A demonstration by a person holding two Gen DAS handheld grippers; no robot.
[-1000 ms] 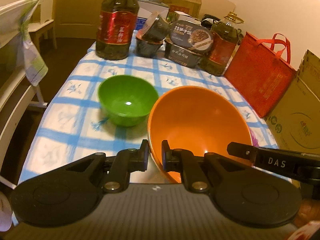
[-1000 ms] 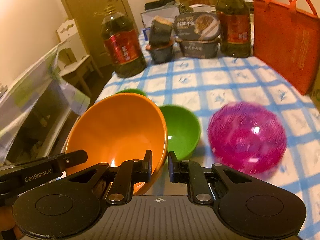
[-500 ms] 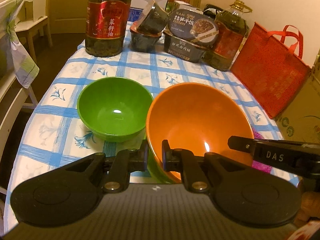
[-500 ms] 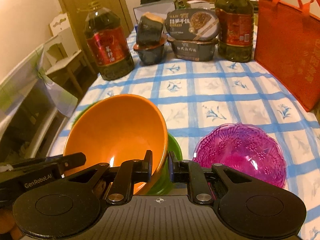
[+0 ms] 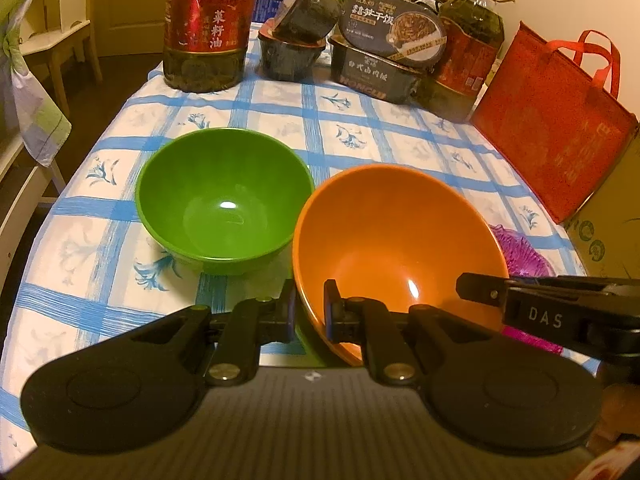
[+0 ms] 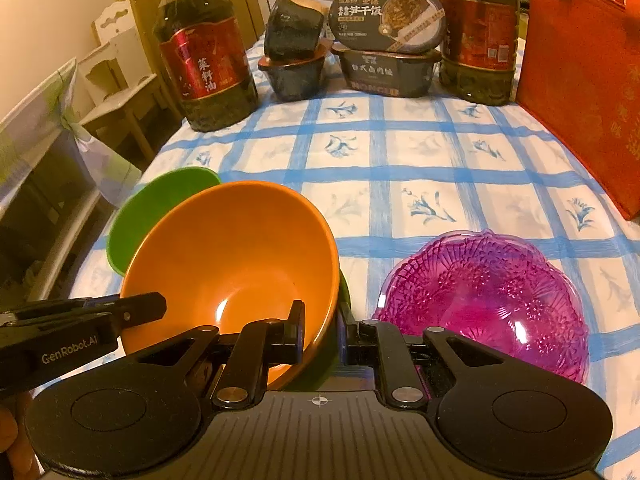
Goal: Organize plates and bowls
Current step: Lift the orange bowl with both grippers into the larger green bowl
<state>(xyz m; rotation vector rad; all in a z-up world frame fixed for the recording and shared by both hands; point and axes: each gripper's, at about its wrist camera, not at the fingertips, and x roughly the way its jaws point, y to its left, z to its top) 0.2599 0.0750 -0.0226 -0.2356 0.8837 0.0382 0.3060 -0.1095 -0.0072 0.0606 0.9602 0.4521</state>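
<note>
An orange bowl (image 5: 400,236) (image 6: 236,256) hangs tilted low over the checked table, held by both grippers. My left gripper (image 5: 309,306) is shut on its near left rim. On the opposite rim my right gripper (image 6: 320,320) is shut as well, and its finger (image 5: 484,292) shows in the left wrist view. A green bowl (image 5: 224,196) (image 6: 160,208) stands upright to the left of the orange one. The edge of a second green bowl (image 6: 343,292) peeks out from under the orange bowl. A purple glass bowl (image 6: 488,300) (image 5: 520,252) sits to the right.
Two big oil bottles (image 6: 204,64) (image 6: 476,36) and stacked dark food tubs (image 6: 384,40) line the table's far end. A red bag (image 6: 580,80) stands along the right edge, with a cardboard box (image 5: 612,208) beside it. White chairs (image 5: 52,40) stand off the left side.
Both grippers have carried the orange bowl forward and down towards the table. The green bowl under it, open to view before, is now almost covered.
</note>
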